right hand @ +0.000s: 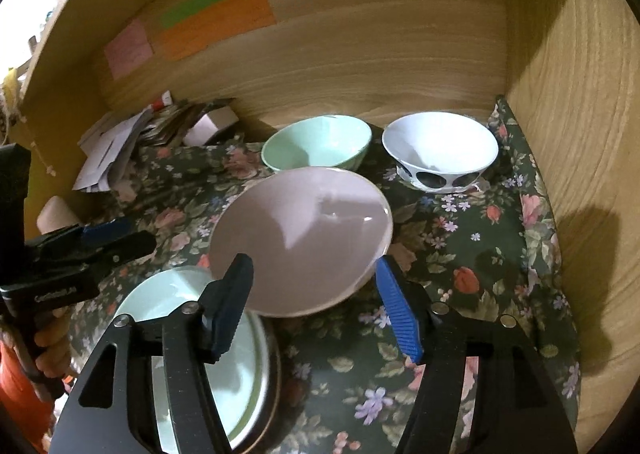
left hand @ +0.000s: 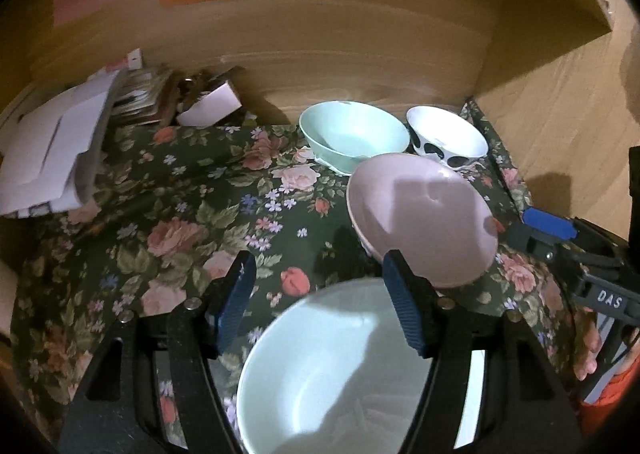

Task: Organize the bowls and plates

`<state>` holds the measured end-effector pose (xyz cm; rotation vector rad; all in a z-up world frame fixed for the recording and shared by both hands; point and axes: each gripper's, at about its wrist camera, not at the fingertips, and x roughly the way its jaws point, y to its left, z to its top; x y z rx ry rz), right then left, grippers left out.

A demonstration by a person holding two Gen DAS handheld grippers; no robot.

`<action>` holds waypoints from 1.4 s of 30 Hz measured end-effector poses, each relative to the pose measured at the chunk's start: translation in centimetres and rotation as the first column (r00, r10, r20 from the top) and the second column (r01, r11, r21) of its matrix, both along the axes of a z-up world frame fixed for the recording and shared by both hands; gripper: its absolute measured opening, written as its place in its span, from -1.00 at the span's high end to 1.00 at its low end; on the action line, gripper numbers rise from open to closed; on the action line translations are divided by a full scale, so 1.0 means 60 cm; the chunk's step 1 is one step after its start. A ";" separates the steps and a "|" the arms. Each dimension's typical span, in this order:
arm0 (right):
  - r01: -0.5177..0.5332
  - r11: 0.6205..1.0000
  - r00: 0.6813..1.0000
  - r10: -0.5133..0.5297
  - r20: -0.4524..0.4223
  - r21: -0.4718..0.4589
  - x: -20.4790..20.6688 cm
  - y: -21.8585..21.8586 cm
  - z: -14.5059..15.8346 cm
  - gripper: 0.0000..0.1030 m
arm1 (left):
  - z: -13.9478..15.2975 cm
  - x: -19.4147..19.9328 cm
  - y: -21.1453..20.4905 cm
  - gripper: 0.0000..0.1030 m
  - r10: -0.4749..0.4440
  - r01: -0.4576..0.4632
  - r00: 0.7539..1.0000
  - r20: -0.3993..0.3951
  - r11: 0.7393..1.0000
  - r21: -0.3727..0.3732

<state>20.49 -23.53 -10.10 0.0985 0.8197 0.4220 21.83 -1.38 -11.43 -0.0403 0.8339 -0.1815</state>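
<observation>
Here, notes as you hold both tools over the flowered cloth.

Left gripper (left hand: 320,308): your fingers stand wide apart, nothing pressed between the blue pads; the pale green plate lies below the gap.
Right gripper (right hand: 316,308): also spread wide, gripping nothing; the near rim of the pink bowl sits between and beyond the two pads, not touched as far as the view shows.
Pink bowl (right hand: 300,242): tilted, its rim overlapping the edge of the plate stack in the right wrist view; whether it rests on that stack or only on the cloth cannot be told.
Pale green plate (left hand: 332,370): on top of a stack; in the right wrist view darker rims show under it.
Mint bowl (left hand: 354,134): upright at the back, near the wooden wall, just beside the spotted one.
White bowl with black spots (right hand: 440,150): upright in the back right corner.
Tablecloth (left hand: 180,214): dark green, roses, covers the surface.
Papers (left hand: 52,158): loose heap at back left with a small white box (left hand: 210,108) beside it.
Sticky notes (right hand: 212,24): orange, green, pink, on the back wall.
Your hand (right hand: 52,342): wrapped round the left tool's grip, orange sleeve below.
</observation>
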 end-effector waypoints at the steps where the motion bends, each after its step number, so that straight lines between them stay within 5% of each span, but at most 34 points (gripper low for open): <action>1: 0.001 1.000 1.000 -0.001 -0.005 -0.001 0.006 -0.001 -0.003 -0.17 | -0.002 0.010 -0.003 -0.53 -0.001 0.001 1.000 -0.004 1.000 -0.001; 15: 0.051 0.999 0.995 -0.049 -0.092 0.017 0.076 -0.014 -0.058 -0.18 | -0.056 0.104 -0.050 -0.56 -0.058 0.061 0.994 -0.088 0.998 0.033; 20: 0.069 0.997 0.991 -0.065 -0.116 0.025 0.090 -0.017 -0.075 -0.14 | -0.075 0.123 -0.063 -0.19 -0.092 0.096 0.989 -0.116 0.995 0.028; 25: 0.070 0.996 0.986 -0.062 -0.153 0.047 0.101 -0.019 -0.093 0.26 | -0.088 0.134 -0.074 0.14 -0.123 0.127 0.982 -0.143 0.992 0.016; 32: 0.071 0.996 0.983 -0.061 -0.174 0.053 0.107 -0.019 -0.106 0.49 | -0.099 0.138 -0.089 0.54 -0.156 0.159 0.974 -0.161 0.987 0.006; 42: 0.058 0.998 0.984 -0.054 -0.168 0.022 0.107 -0.007 -0.104 0.61 | -0.103 0.142 -0.092 0.60 -0.135 0.140 0.979 -0.156 0.990 0.025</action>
